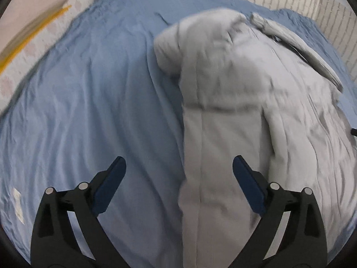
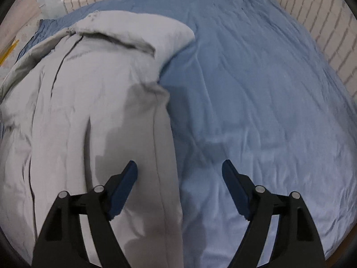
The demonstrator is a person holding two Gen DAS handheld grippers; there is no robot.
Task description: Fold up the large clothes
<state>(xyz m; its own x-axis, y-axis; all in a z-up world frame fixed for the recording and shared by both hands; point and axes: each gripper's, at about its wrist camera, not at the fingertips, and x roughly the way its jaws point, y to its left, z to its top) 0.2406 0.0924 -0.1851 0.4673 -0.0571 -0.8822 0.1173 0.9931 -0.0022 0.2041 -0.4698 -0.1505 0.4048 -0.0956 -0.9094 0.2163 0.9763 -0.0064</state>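
Observation:
A large light grey padded coat (image 1: 245,102) lies on the blue sheet (image 1: 89,89), its sides folded inward into a long strip. In the left wrist view it fills the right half. My left gripper (image 1: 179,163) is open and empty, hovering over the coat's left folded edge. In the right wrist view the coat (image 2: 89,102) fills the left half, with its dark zip line running lengthways. My right gripper (image 2: 179,166) is open and empty above the coat's right folded edge, where it meets the blue sheet (image 2: 256,89).
A white brick-pattern wall (image 2: 323,22) borders the bed at the back and right. A yellow strip (image 1: 33,35) lies on the floor beyond the sheet's left edge. A small white label (image 1: 19,205) sits on the sheet at the near left.

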